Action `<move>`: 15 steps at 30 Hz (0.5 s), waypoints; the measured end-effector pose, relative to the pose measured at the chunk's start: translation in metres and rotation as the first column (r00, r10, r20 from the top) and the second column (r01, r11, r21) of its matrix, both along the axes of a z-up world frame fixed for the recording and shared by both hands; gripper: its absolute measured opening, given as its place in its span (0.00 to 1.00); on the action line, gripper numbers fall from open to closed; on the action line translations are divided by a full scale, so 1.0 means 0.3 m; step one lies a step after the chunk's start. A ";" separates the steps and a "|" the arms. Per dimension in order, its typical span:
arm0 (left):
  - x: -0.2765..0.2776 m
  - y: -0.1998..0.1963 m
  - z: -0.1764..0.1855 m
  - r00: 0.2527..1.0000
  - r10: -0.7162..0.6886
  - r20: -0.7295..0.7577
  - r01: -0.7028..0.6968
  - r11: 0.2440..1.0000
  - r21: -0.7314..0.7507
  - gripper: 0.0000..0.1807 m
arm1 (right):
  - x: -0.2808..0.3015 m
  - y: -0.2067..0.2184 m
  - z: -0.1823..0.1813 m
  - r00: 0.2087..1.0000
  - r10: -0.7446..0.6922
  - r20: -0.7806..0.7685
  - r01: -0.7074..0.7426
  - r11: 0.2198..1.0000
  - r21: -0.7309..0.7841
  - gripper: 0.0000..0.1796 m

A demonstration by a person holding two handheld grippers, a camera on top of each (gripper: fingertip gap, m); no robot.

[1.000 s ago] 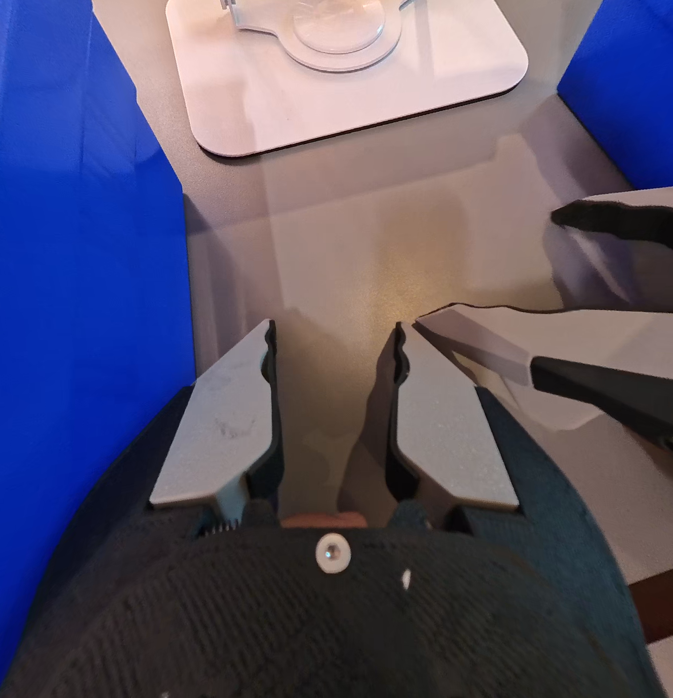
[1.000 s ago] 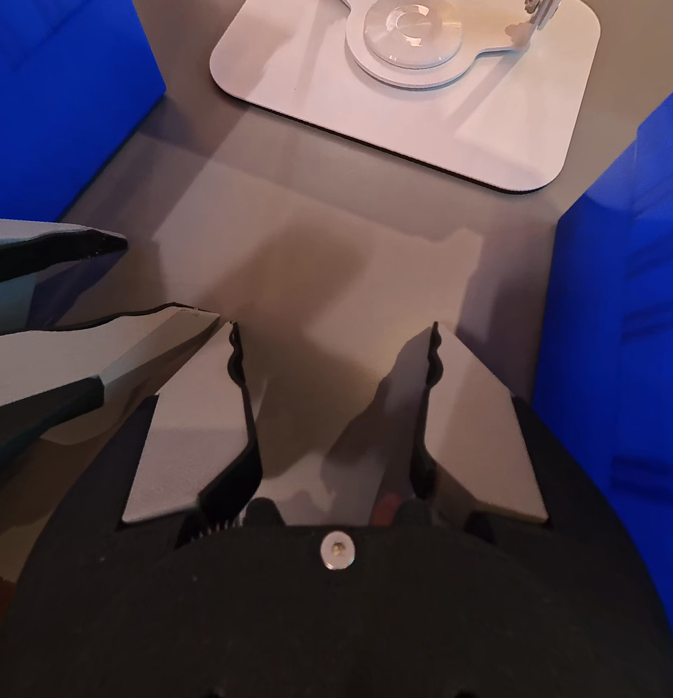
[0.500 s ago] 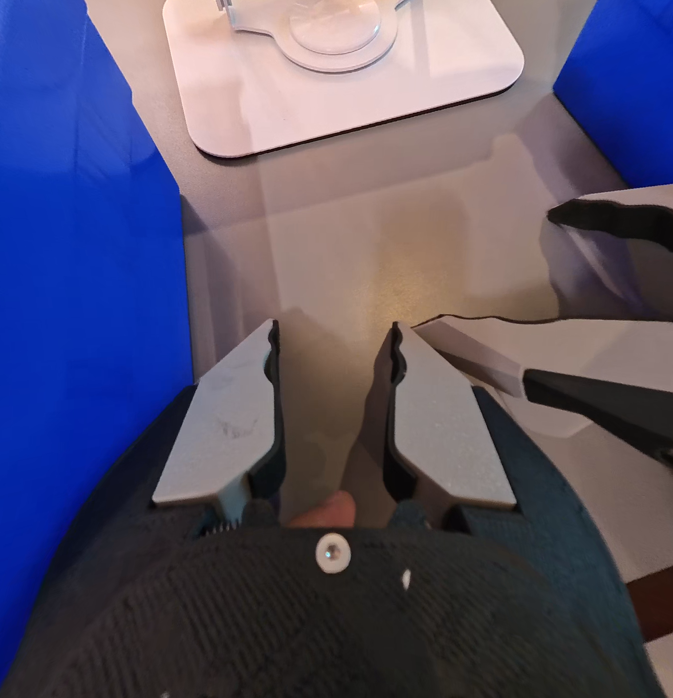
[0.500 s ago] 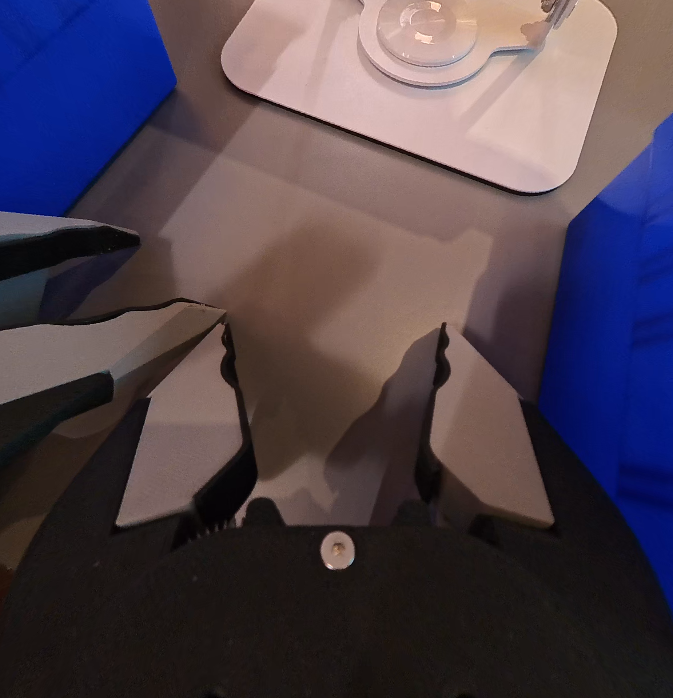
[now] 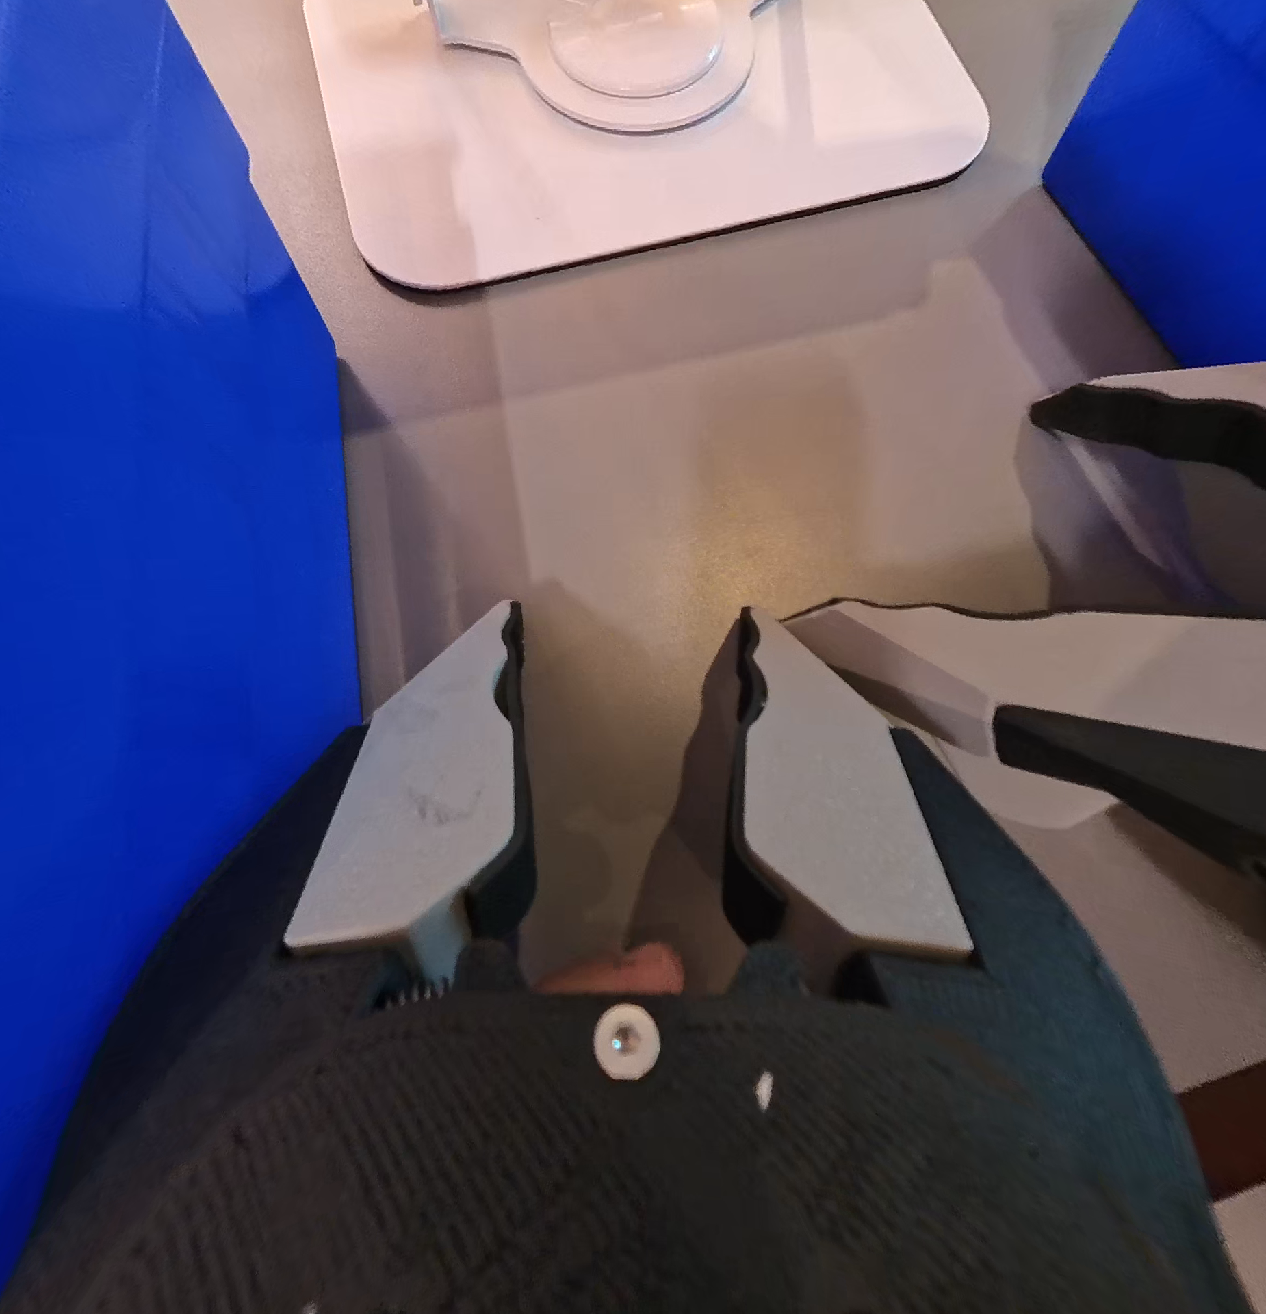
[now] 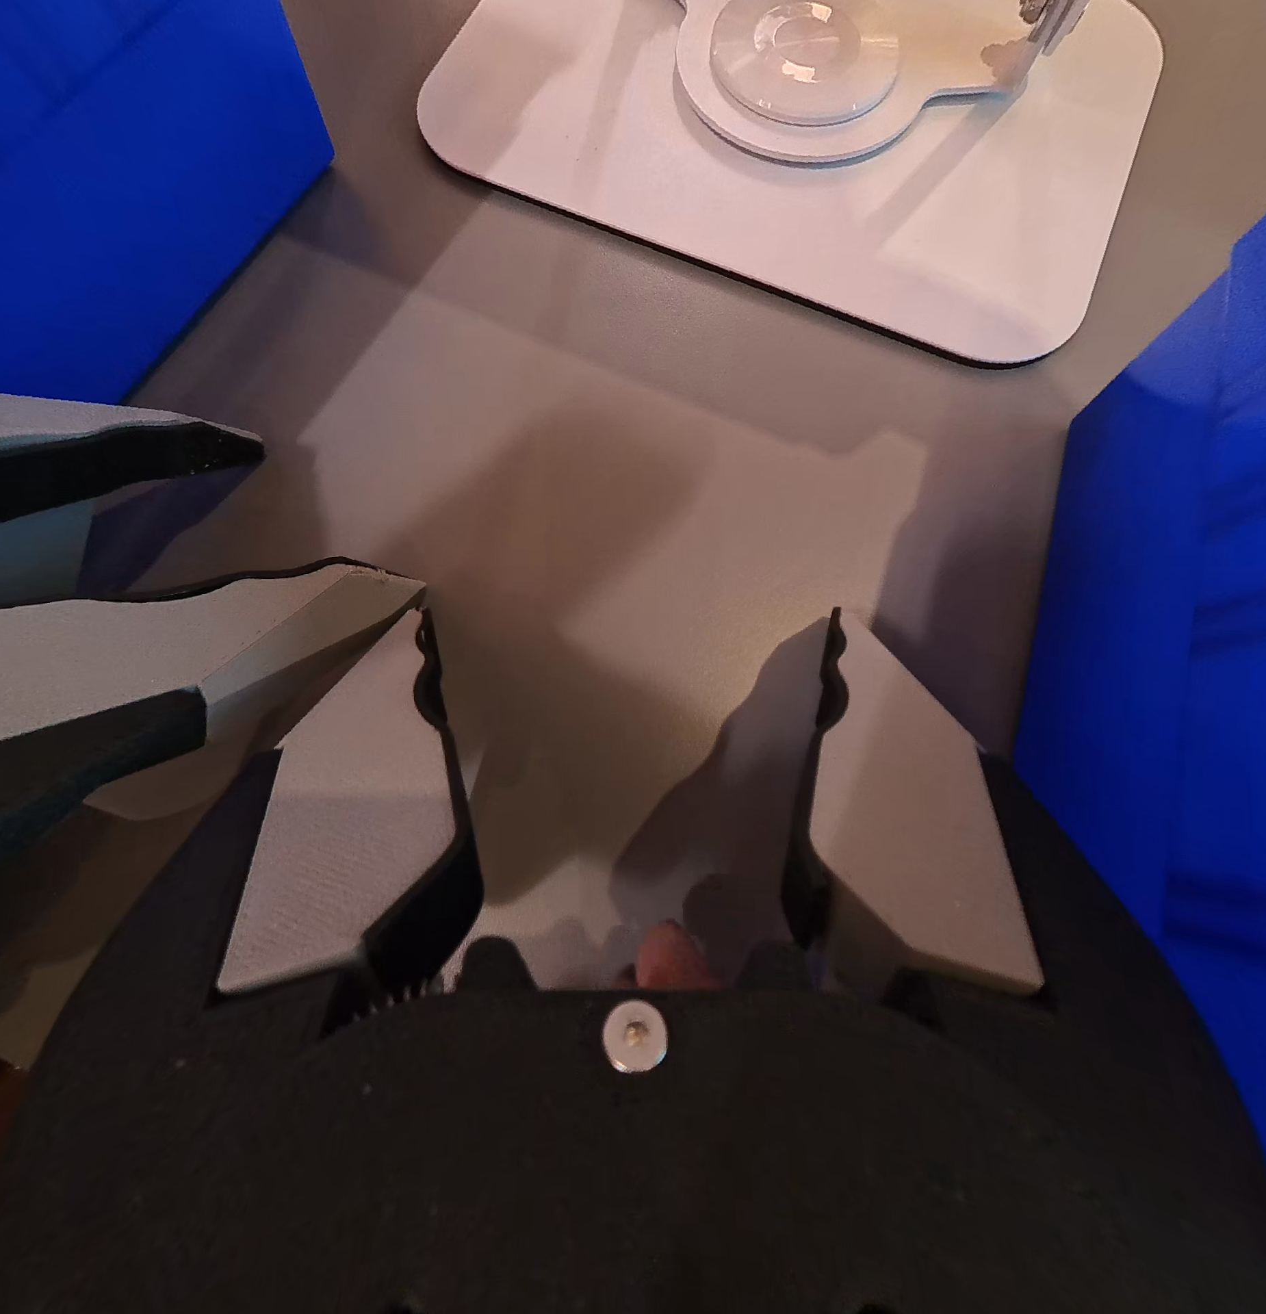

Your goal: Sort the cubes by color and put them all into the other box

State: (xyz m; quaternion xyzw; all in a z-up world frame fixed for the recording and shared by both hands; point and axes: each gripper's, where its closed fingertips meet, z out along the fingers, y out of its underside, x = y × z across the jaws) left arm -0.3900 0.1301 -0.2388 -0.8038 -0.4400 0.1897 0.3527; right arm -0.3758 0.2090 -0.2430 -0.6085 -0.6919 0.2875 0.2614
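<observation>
No cubes show in either view. My left gripper (image 5: pixel 630 626) is open and empty, low over the grey table between two blue boxes. One blue box's wall (image 5: pixel 139 498) is close on its left; the other box (image 5: pixel 1185 163) is at the far right. My right gripper (image 6: pixel 630 626) is open wider and empty, with a blue box wall (image 6: pixel 1170 640) close on its right and the other box (image 6: pixel 118 178) at the far left. The two grippers are side by side: the right one shows in the left wrist view (image 5: pixel 1028 519), the left one in the right wrist view (image 6: pixel 331 512).
A white mat (image 5: pixel 687 185) with a clear round stand (image 5: pixel 637 64) lies ahead between the boxes; it also shows in the right wrist view (image 6: pixel 865 234). A strip of grey table (image 5: pixel 687 426) runs between the boxes. A fingertip shows behind each gripper's fingers.
Both grippers have drifted slightly; the right wrist view has edged back and right. The left gripper's jaws have narrowed a little. Nothing was picked up or let go.
</observation>
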 end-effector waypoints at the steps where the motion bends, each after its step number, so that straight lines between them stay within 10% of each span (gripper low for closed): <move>1: 0.000 0.000 0.000 1.000 0.000 0.000 0.000 1.000 -0.001 0.33 | 0.000 0.000 0.000 1.000 0.000 0.000 0.000 1.000 0.000 0.59; 7: 0.009 0.016 0.004 1.000 -0.029 0.011 0.028 0.999 0.027 0.33 | 0.005 -0.014 0.014 0.995 0.096 -0.003 -0.096 0.995 -0.003 0.53; 9: 0.018 0.044 0.037 0.997 -0.075 -0.021 0.076 0.993 0.088 0.22 | 0.023 -0.033 0.094 0.983 0.148 -0.105 -0.151 0.988 -0.022 0.07; 10: 0.009 0.046 0.063 0.996 -0.069 -0.061 0.076 0.991 0.112 0.14 | 0.031 -0.050 0.170 0.963 0.170 -0.211 -0.180 0.983 -0.029 0.04; 15: -0.043 0.034 0.152 0.981 0.009 -0.192 0.024 0.985 0.171 0.00 | 0.227 -0.253 0.535 0.631 0.402 -0.664 -0.432 0.892 0.129 0.00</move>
